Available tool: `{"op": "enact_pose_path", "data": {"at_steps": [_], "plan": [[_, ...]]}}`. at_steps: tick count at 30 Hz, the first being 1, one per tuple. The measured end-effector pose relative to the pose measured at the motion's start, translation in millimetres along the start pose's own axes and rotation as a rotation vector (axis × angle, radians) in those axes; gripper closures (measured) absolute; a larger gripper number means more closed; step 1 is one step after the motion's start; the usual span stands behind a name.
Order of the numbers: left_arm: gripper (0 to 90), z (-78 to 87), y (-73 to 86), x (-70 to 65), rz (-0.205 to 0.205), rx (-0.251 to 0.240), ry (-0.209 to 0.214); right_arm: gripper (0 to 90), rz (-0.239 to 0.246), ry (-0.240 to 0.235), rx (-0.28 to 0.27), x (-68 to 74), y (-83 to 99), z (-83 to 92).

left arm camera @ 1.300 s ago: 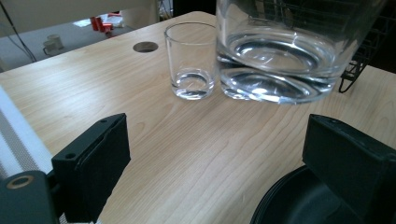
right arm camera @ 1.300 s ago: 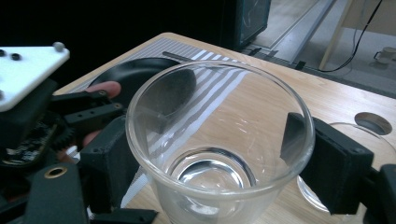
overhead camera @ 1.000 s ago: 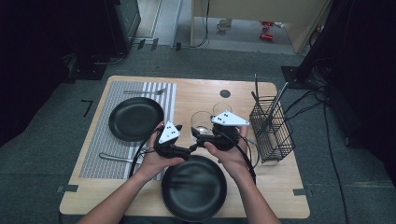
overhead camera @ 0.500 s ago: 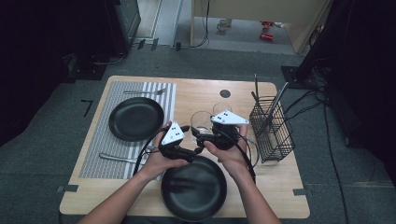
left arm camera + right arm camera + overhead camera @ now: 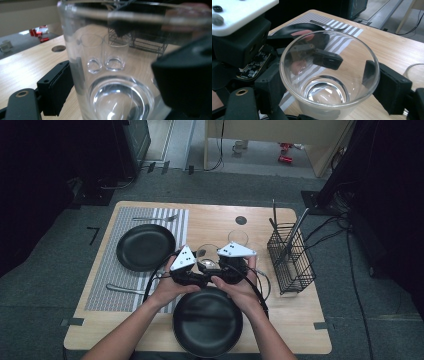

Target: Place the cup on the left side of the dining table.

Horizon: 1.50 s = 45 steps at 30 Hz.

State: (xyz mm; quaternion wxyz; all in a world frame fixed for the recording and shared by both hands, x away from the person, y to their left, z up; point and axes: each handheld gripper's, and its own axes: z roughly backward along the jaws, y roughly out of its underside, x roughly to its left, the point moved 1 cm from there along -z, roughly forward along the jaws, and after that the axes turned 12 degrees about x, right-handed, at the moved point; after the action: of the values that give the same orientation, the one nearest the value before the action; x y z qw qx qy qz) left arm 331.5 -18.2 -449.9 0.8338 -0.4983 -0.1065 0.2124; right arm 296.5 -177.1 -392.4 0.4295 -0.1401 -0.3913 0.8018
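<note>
A clear drinking glass [image 5: 207, 258] is held over the middle of the table, between my two grippers. My right gripper [image 5: 214, 263] comes in from the right and is shut on the glass [image 5: 329, 82], one pad on each side of its wall [image 5: 327, 85]. My left gripper [image 5: 202, 268] reaches in from the left, and its jaws have just been closing with the same glass [image 5: 117, 75] between them [image 5: 117, 95]. Its left pad [image 5: 57, 87] stands close beside the wall, and I see no firm press.
A black plate [image 5: 207, 320] lies just below the hands and another [image 5: 145, 247] rests on a striped mat [image 5: 100, 290] with a fork [image 5: 155, 218]. Two more glasses [image 5: 238, 237] stand behind. A wire basket [image 5: 290, 260] with utensils stands at the right edge.
The left gripper has edged in toward the glass and its jaws have narrowed around it. Both hands have otherwise stayed in place.
</note>
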Motion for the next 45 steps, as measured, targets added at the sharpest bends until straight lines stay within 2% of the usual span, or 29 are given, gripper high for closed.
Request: {"op": "enact_pose_path", "data": {"at_steps": [3, 5, 12, 16, 17, 19, 21, 26, 29, 35, 38, 45], "plan": [[21.1, 1.9, 1.8, 0.0, -0.027, -0.031, 0.024, 19.1, 0.004, -0.016, 0.003, 2.1, 0.6, -1.7], [21.3, 2.4, 2.7, 1.5, -0.034, -0.046, 0.036, 19.1, -0.003, -0.027, -0.001, 1.5, 0.5, -1.8], [21.2, 1.0, 3.9, 2.4, -0.012, -0.040, 0.069, 19.1, 0.003, -0.025, 0.008, 2.6, 1.5, -3.1], [21.8, 6.5, 5.0, 1.0, -0.021, -0.055, 0.072, 18.9, 0.003, -0.054, -0.006, 3.3, 3.3, -1.5], [21.8, 10.4, 4.6, 0.0, -0.018, -0.067, 0.076, 18.6, 0.019, -0.074, -0.024, 4.0, 3.5, 0.8], [21.8, 12.0, 4.1, -0.5, -0.019, -0.068, 0.076, 18.3, 0.025, -0.083, -0.036, 4.4, 3.7, 2.5], [21.9, 15.1, 3.9, -1.8, -0.025, -0.061, 0.071, 13.6, 0.040, -0.073, -0.078, 4.4, 4.6, 10.0], [21.9, 17.5, 6.4, 0.3, -0.011, -0.058, 0.061, 12.6, 0.010, -0.099, -0.117, -1.1, 7.1, 22.1], [21.9, 18.8, 9.4, 3.6, 0.002, -0.053, 0.055, 12.6, -0.024, -0.096, -0.152, -9.2, 11.5, 34.9], [21.9, 21.3, 15.4, 6.5, 0.027, -0.047, 0.044, 12.6, -0.049, -0.069, -0.178, -22.1, 23.9, 51.9], [21.9, 24.5, 16.9, 8.6, 0.033, -0.047, 0.036, 12.6, -0.065, -0.062, -0.177, -26.7, 30.7, 54.8], [21.9, 34.6, 22.0, 14.6, 0.057, -0.041, 0.010, 12.6, -0.114, 0.002, -0.131, -44.2, 62.4, 56.5]]}}
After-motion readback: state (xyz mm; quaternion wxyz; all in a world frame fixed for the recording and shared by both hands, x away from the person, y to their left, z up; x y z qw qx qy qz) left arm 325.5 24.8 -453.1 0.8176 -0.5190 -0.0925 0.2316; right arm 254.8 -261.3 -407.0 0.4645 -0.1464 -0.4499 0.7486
